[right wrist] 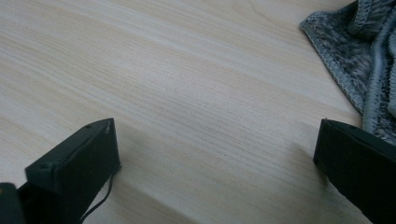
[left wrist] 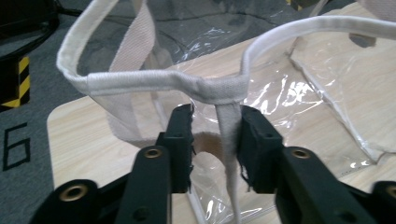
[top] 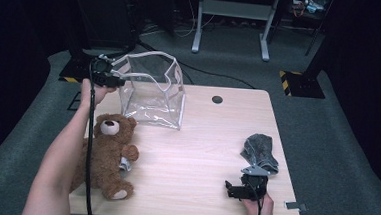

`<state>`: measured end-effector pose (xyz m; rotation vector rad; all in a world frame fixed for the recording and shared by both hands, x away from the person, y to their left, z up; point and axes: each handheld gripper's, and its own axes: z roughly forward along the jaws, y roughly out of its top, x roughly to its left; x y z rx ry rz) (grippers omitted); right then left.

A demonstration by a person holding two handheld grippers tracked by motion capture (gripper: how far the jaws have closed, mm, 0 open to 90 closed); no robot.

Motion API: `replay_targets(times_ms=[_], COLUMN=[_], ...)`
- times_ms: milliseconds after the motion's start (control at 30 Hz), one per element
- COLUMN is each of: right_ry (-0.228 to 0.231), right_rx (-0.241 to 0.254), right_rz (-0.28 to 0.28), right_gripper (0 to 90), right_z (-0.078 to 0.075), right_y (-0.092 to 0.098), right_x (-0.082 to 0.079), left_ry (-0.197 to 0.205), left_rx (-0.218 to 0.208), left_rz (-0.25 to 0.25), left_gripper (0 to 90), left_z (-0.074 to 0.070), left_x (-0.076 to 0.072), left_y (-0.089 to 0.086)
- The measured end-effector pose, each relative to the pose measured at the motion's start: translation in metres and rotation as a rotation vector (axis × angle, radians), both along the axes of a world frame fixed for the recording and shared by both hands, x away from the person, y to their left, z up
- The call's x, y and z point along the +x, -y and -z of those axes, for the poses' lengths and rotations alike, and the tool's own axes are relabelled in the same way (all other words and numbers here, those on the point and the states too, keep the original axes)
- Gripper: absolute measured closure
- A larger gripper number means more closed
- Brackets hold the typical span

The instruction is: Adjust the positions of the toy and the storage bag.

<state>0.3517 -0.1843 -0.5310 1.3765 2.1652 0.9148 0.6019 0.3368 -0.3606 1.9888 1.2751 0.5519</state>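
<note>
A clear plastic bag [top: 152,92] with white trim stands open at the table's back left. My left gripper [top: 120,78] is at its left rim. In the left gripper view the jaws [left wrist: 215,114] straddle the white seam strip [left wrist: 228,140] just below the rim band. The strip lies against the right-hand pad, and a gap shows on the other side. A brown teddy bear [top: 106,152] lies on its back at the front left. My right gripper [top: 231,189] rests low near the front right edge, jaws wide open [right wrist: 215,126] over bare wood.
A crumpled grey knitted cloth [top: 260,151] lies just behind the right gripper, also at the right gripper view's top right [right wrist: 359,46]. The wooden table [top: 201,138] has a cable hole [top: 217,99] at the back. A desk frame stands on the floor behind.
</note>
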Motion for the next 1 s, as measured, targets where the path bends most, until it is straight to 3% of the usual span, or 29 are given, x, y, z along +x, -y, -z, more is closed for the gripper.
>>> replay_targets(times_ms=[200, 367, 400, 667, 700, 833, 1000], right_ry=[-0.001, -0.002, -0.001, 0.001, -0.002, -0.001, -0.002], right_rx=[0.001, 0.002, 0.001, 0.001, 0.002, 0.002, 0.001], right_rz=[0.002, 0.003, 0.001, 0.001, 0.002, 0.003, 0.002], right_gripper=[0.0, 0.0, 0.0, 0.0, 0.0, 0.0, 0.0], right_z=[0.000, 0.000, 0.000, 0.000, 0.000, 0.000, 0.000], right_y=[0.000, 0.000, 0.000, 0.000, 0.000, 0.000, 0.000], right_x=[0.000, 0.000, 0.000, 0.000, 0.000, 0.000, 0.000], left_ry=[0.012, 0.009, 0.016, 0.022, 0.014, 0.018, 0.014], left_rx=[-0.002, 0.016, -0.002, -0.006, 0.008, -0.013, -0.009], left_rz=[0.037, 0.065, 0.054, 0.057, 0.070, 0.076, 0.122], left_gripper=[74.9, 76.1, 76.3, 77.1, 77.1, 77.0, 76.9], left_z=[-0.003, -0.004, -0.003, 0.001, 0.000, 0.001, 0.002], left_x=[-0.001, -0.001, -0.001, -0.001, -0.001, -0.001, -0.002], left_y=[0.009, 0.018, 0.021, 0.032, 0.032, 0.039, 0.054])
